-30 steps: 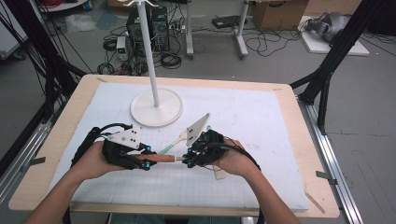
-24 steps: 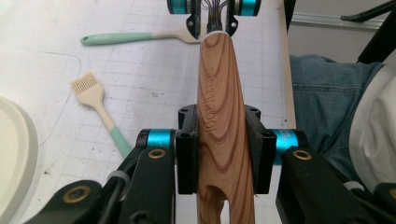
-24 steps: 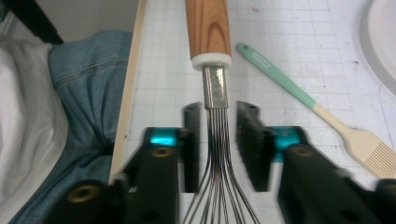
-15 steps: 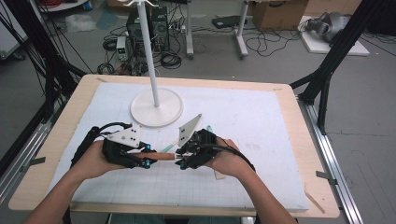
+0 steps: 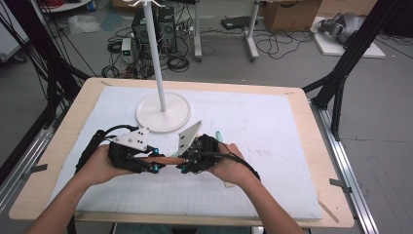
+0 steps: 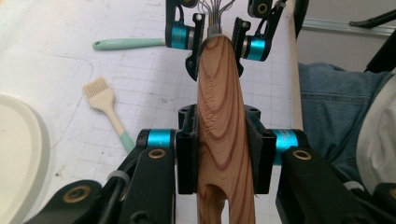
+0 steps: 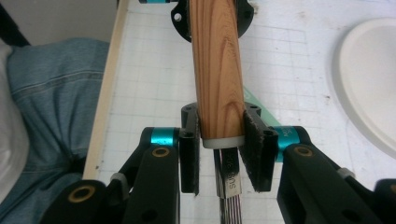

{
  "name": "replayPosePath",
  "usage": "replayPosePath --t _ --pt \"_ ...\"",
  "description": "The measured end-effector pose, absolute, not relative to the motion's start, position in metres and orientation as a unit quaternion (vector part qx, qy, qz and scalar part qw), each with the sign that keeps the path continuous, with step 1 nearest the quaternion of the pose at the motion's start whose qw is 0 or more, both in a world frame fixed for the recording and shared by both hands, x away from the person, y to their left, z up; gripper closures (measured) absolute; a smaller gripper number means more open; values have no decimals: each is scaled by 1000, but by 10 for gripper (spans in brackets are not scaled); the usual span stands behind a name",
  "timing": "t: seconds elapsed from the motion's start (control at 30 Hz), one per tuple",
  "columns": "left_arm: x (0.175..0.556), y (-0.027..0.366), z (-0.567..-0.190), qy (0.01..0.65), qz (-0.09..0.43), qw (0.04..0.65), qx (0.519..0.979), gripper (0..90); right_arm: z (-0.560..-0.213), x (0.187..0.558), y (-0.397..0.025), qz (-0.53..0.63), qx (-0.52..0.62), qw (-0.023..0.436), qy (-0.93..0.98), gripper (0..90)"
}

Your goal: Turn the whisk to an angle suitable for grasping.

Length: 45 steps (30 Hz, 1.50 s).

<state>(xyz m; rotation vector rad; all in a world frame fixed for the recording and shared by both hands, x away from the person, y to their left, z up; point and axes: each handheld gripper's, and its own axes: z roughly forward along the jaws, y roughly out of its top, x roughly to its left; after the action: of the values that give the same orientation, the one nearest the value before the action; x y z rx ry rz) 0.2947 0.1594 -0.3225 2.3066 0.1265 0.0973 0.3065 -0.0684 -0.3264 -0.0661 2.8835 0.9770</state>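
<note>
A wooden-handled tool (image 5: 168, 160) with a white collar and metal wires at one end hangs level above the white mat, held between both grippers. My left gripper (image 5: 155, 161) is shut on the handle; in the left gripper view its pads (image 6: 187, 154) press on both sides of the wood (image 6: 219, 107). My right gripper (image 5: 181, 163) faces it from the other end. Its jaws (image 7: 219, 151) clamp the handle (image 7: 217, 60) at the collar, and the wires run back between them. The two grippers are nearly touching.
A white stand with a round base (image 5: 163, 112) and a tall pole (image 5: 155, 48) rises just behind the grippers. A mint-handled brush (image 6: 105, 100) and a mint-handled utensil (image 6: 128, 43) lie on the gridded mat (image 5: 272, 141). The table's front edge (image 7: 105, 93) is close.
My right gripper has slid left along the handle toward the left gripper. The left gripper has stayed in place, still holding the wood.
</note>
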Motion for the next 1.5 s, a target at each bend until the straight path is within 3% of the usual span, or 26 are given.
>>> replayPosePath --t 0.1,0.2,0.5,0.93,1.17,1.5 --pt "295 162 -323 54 28 420 906 691 -327 306 -68 317 -25 45 947 718" --pt "295 168 -320 62 31 447 892 613 -327 306 -69 327 -20 44 944 719" --pt "295 177 -314 71 36 476 876 574 -324 309 -75 362 -7 31 932 720" --pt "294 177 -312 62 23 497 865 599 -323 311 -75 386 -8 4 923 719" --pt "293 175 -312 51 17 503 863 693 -323 312 -75 392 -17 -5 920 719" --pt "293 176 -310 46 16 515 856 700 -324 311 -74 389 -15 -14 921 719"
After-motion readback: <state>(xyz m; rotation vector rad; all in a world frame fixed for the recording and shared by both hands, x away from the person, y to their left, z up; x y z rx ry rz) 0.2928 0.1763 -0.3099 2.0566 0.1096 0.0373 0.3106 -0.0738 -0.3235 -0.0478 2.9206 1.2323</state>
